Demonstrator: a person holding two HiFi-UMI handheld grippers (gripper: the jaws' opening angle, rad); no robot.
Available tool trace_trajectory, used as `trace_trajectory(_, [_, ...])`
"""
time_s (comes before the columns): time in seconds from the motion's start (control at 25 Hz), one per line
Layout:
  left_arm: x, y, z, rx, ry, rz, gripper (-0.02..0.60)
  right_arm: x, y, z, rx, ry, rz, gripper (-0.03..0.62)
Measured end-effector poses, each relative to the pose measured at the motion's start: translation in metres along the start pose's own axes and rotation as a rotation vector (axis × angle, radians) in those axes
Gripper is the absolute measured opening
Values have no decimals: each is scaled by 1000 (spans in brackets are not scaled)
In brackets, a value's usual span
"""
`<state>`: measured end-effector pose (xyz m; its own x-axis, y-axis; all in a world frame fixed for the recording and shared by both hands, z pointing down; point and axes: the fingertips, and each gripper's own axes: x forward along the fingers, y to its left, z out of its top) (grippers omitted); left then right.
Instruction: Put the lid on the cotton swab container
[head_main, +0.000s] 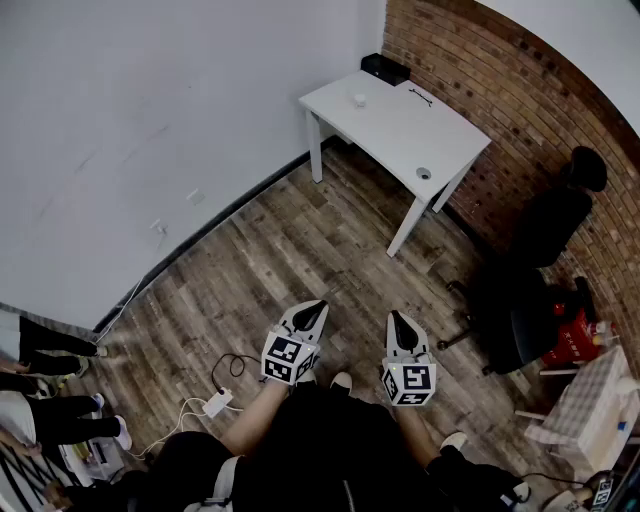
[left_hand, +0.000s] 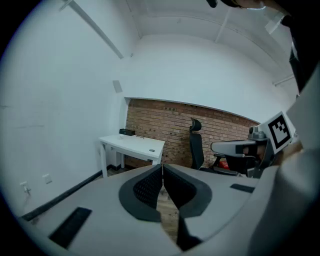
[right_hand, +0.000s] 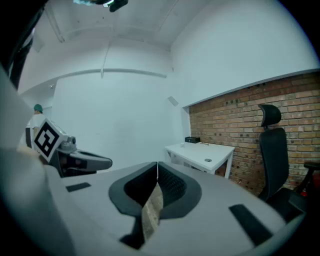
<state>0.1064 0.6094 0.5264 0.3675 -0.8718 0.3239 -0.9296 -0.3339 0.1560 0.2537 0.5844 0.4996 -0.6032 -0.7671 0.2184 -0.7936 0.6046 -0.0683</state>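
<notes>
Holding left hand-held gripper (head_main: 318, 305) and right hand-held gripper (head_main: 393, 316), both clenched empty, above wood floor (head_main: 300, 250), well apart from one white desk (head_main: 400, 130).

- A white desk (head_main: 400, 140) is standing far right against a brick wall (head_main: 510, 100), carrying a black box (head_main: 384, 68) at its far corner
- A black office chair (head_main: 525, 310) is sitting right, near the wall
- A white power strip (head_main: 217, 403) is lying near left on the wood floor (head_main: 290, 250)
</notes>
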Motion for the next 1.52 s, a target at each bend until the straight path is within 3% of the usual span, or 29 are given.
trace_trajectory(0.44, [1, -8, 5, 8, -16, 13, 20, -2, -6, 8, 3, -24, -20, 26])
trace_trajectory(1.08, [7, -20, 2, 17, -9, 47, 20, -5, -10, 1, -2, -21, 33, 26])
trace_trajectory(1.52, [54, 22, 14, 17, -1, 27, 20, 52, -26, 3, 14, 5, 18, 25])
